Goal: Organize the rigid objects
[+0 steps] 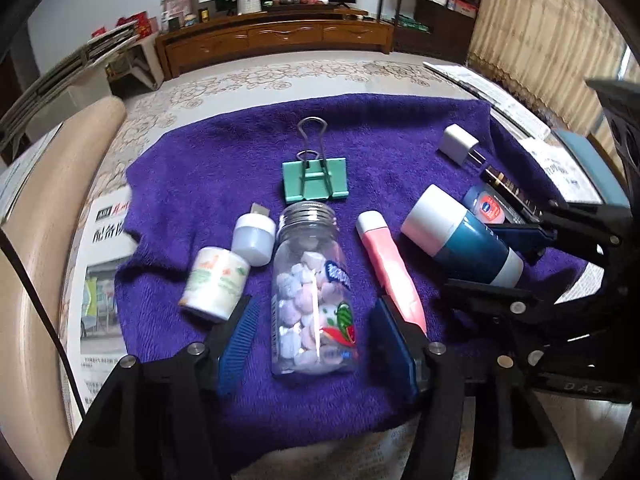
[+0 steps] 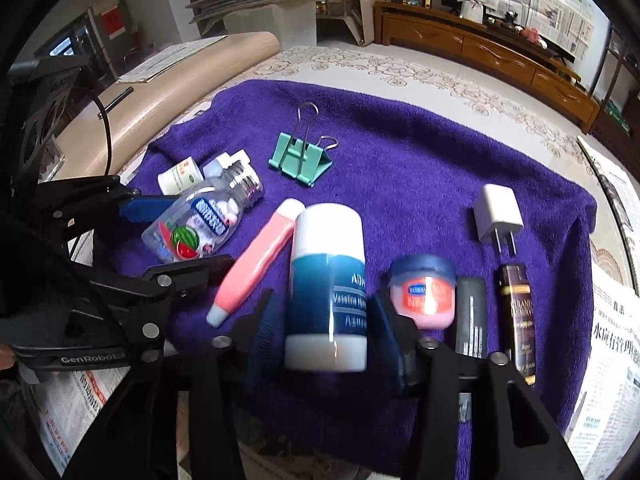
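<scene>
A clear candy bottle (image 1: 314, 292) (image 2: 200, 224) lies on the purple towel (image 1: 208, 152) between my left gripper's (image 1: 316, 344) blue pads (image 1: 236, 340). A gap shows on each side, so it is open. A teal and white lotion bottle (image 2: 328, 292) (image 1: 460, 240) lies between my right gripper's (image 2: 324, 332) pads (image 2: 386, 328), with narrow gaps, also open. Around them lie a green binder clip (image 1: 316, 180), a pink tube (image 1: 390, 268), a white charger (image 2: 496, 216), a small blue-lidded jar (image 2: 424, 296), a dark brown tube (image 2: 516, 312) and a black stick (image 2: 472, 316).
A small white bottle with green print (image 1: 214, 280) and a white USB plug-in piece (image 1: 254, 240) lie left of the candy bottle. Newspapers (image 2: 608, 352) cover the table around the towel. A pale wooden chair back (image 1: 40, 240) borders the left side.
</scene>
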